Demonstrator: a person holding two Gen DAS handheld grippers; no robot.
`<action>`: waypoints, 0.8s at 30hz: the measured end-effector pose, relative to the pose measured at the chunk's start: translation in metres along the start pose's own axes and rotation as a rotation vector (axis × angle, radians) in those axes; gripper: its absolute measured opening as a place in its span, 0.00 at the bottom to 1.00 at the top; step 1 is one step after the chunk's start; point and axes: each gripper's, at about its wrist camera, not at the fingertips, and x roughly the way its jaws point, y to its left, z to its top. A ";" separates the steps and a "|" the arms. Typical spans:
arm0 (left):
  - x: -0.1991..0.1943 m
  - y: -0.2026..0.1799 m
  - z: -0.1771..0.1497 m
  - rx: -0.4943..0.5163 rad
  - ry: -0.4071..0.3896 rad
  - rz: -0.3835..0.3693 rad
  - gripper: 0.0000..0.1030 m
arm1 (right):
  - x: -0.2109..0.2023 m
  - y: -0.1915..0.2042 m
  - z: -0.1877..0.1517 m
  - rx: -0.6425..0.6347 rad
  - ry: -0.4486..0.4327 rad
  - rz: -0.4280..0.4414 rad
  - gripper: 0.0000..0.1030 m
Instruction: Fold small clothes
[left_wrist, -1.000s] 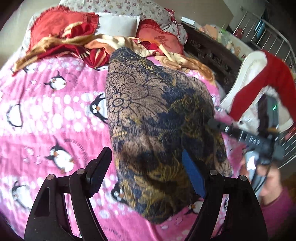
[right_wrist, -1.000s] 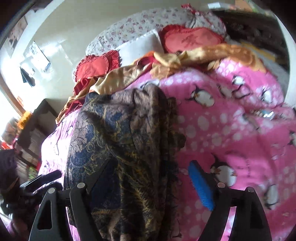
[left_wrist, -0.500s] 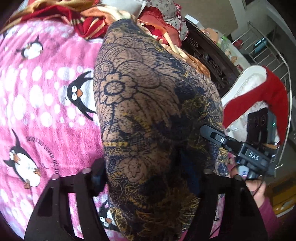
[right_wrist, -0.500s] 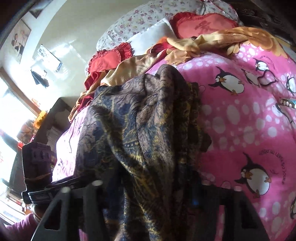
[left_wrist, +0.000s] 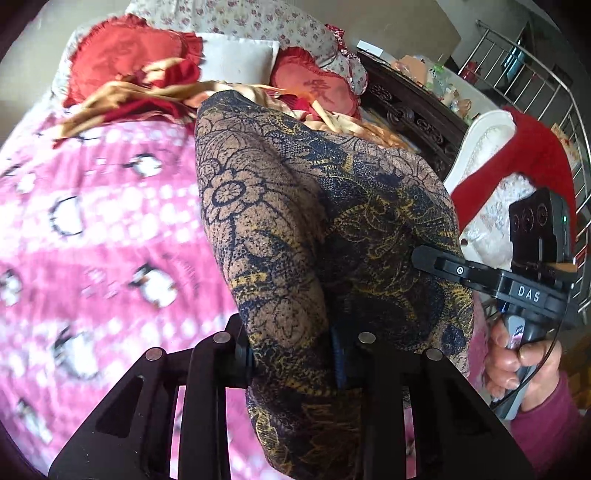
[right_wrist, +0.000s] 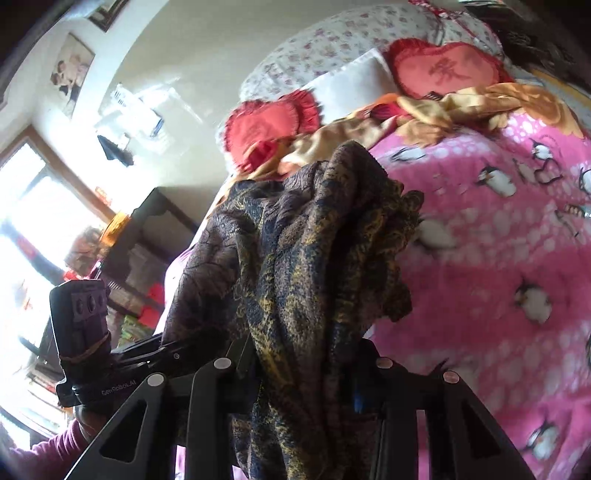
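— Left wrist view first: what does the left gripper (left_wrist: 291, 354) have?
— The patterned brown-and-navy garment (left_wrist: 317, 229). Its jaws have just been closing and now pinch a fold of that cloth between the pads. The fabric rises from the jaws toward 12 o'clock, bunched above the pink penguin blanket (left_wrist: 92, 229).
— And the other tool?
— At 3 o'clock, the right gripper (left_wrist: 424, 254) meets the garment's edge, held by a hand (left_wrist: 517, 358) in a magenta sleeve.
— From the right wrist?
— Same story: the right gripper (right_wrist: 306, 365) has just been closing and clamps the garment (right_wrist: 314, 258), which drapes over its jaws. The left gripper (right_wrist: 166, 350) sits at 8 o'clock, touching the same cloth.
— Background?
— Red heart cushions (right_wrist: 447, 70) at 1 o'clock, by the blanket (right_wrist: 498, 258).
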 end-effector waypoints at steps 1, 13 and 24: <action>-0.009 0.000 -0.006 0.009 0.003 0.016 0.28 | 0.000 0.005 -0.003 0.001 0.008 0.007 0.34; -0.013 0.053 -0.110 -0.125 0.158 0.099 0.32 | 0.060 0.028 -0.091 0.019 0.239 -0.087 0.46; -0.045 0.049 -0.111 -0.112 0.079 0.284 0.51 | 0.015 0.114 -0.096 -0.373 0.090 -0.283 0.52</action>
